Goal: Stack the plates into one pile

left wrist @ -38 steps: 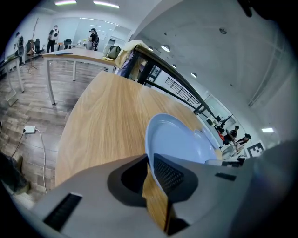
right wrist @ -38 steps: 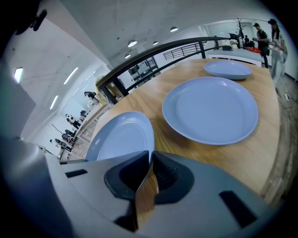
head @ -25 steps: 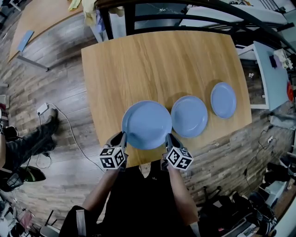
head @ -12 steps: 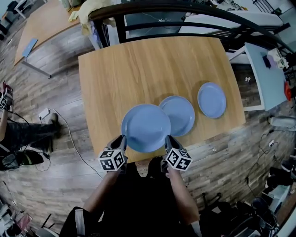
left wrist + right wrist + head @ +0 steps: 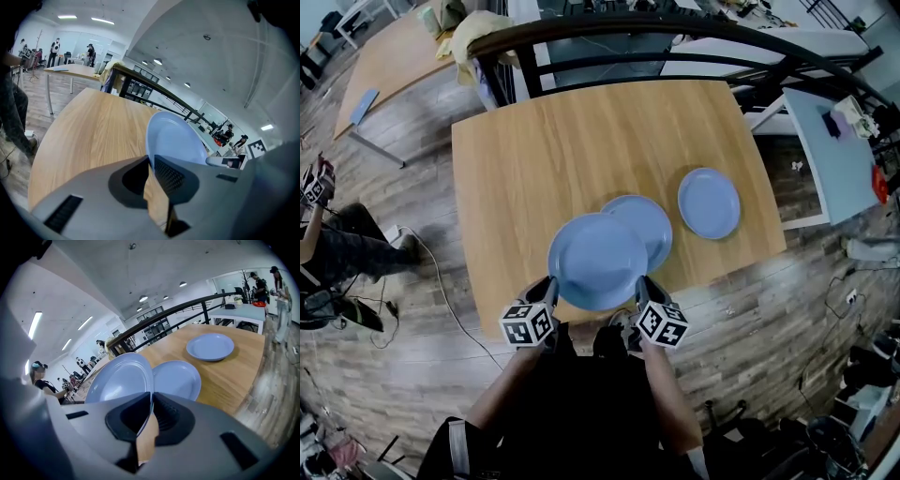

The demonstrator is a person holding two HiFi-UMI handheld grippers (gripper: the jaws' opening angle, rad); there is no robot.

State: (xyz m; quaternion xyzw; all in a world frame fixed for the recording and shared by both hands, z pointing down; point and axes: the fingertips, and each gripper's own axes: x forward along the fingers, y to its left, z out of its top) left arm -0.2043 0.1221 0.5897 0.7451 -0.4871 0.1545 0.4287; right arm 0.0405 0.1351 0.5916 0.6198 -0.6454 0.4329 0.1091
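Note:
A large blue plate (image 5: 597,260) hangs above the near part of the wooden table (image 5: 544,150), held by both grippers. My left gripper (image 5: 548,284) is shut on its left rim and my right gripper (image 5: 640,282) is shut on its right rim. In the left gripper view the held plate (image 5: 174,140) rises from between the jaws. The right gripper view shows the same held plate (image 5: 119,380) pinched at its edge. A second blue plate (image 5: 644,228) lies on the table, partly hidden under the held one. A third, smaller blue plate (image 5: 709,202) lies further right, apart from the others.
A black railing (image 5: 628,26) runs along the table's far edge. A white side table (image 5: 839,155) stands to the right. Cables (image 5: 441,281) lie on the wood floor at the left, near a seated person's legs (image 5: 347,253). Another wooden table (image 5: 394,56) is at the far left.
Both grippers have carried the large plate to the right and a little up. It hung beside the second plate a second ago and now overlaps that plate's near-left part.

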